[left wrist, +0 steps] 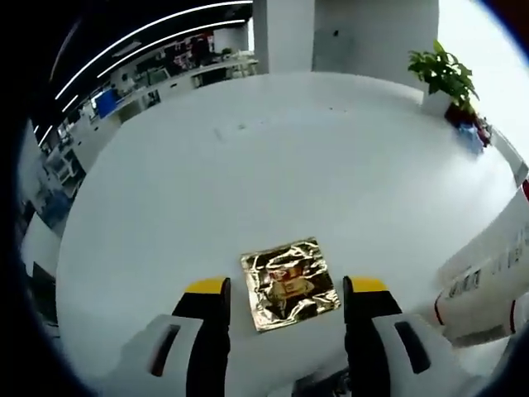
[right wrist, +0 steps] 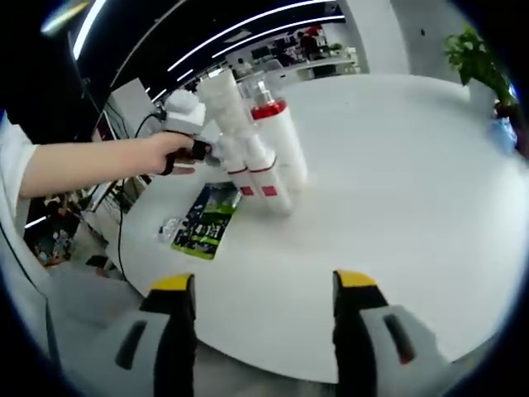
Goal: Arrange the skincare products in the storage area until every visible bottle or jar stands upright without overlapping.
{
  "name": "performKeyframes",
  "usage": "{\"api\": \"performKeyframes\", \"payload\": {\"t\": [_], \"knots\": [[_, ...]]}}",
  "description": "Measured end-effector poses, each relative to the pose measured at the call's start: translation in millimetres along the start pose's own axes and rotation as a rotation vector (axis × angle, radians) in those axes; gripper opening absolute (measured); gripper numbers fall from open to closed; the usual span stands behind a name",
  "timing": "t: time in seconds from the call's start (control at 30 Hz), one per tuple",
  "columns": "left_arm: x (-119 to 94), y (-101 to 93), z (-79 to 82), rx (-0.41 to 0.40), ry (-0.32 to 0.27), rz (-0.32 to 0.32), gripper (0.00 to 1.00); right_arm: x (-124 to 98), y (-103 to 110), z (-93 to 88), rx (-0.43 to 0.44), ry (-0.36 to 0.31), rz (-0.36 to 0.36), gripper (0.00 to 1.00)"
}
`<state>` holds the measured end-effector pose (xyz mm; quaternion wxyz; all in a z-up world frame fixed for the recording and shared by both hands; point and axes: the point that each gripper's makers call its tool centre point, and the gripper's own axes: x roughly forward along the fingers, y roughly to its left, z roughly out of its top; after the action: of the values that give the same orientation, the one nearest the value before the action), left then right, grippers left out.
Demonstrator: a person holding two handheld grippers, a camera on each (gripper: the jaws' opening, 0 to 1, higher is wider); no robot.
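left gripper (left wrist: 286,291) fingers wide over gold foil sachet (left wrist: 289,284), lower centre | right gripper (right wrist: 263,285) fingers wide, empty | white-and-red bottles (right wrist: 263,157) clustered upper centre on worktop (right wrist: 397,190)

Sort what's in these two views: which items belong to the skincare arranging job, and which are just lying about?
Part of the job:
- white bottles with red bands, clustered on the white table
- left claw, open
- right claw, open

Lying about:
- gold foil packet
- green-and-black packet
- potted plant
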<state>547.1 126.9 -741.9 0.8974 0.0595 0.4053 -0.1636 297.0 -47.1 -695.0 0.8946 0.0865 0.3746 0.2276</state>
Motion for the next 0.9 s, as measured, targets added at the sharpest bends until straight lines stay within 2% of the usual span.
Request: {"api": "performKeyframes", "payload": {"t": [0.17, 0.27, 0.5, 0.63, 0.9], "knots": [[2, 6.7, 0.3, -0.004, 0.006, 0.015, 0.47, 1, 0, -0.5, 0.003, 0.001, 0.000, 0.67], [2, 9.1, 0.7, -0.002, 0.004, 0.012, 0.37, 0, -1, -1.0, 0.005, 0.001, 0.000, 0.67], [-2, 10.2, -0.8, -0.021, -0.003, 0.011, 0.36, -3, -3, -0.3, 0.006, -0.003, -0.007, 0.67], [-11, 18.9, -2.1, -0.023, -0.015, 0.027, 0.35, -4, -4, 0.7, 0.005, -0.006, -0.009, 0.68], [-39, 43.1, -21.9, -0.072, -0.028, 0.073, 0.35, -2, -1, 3.2, -0.001, -0.011, 0.004, 0.67]]}}
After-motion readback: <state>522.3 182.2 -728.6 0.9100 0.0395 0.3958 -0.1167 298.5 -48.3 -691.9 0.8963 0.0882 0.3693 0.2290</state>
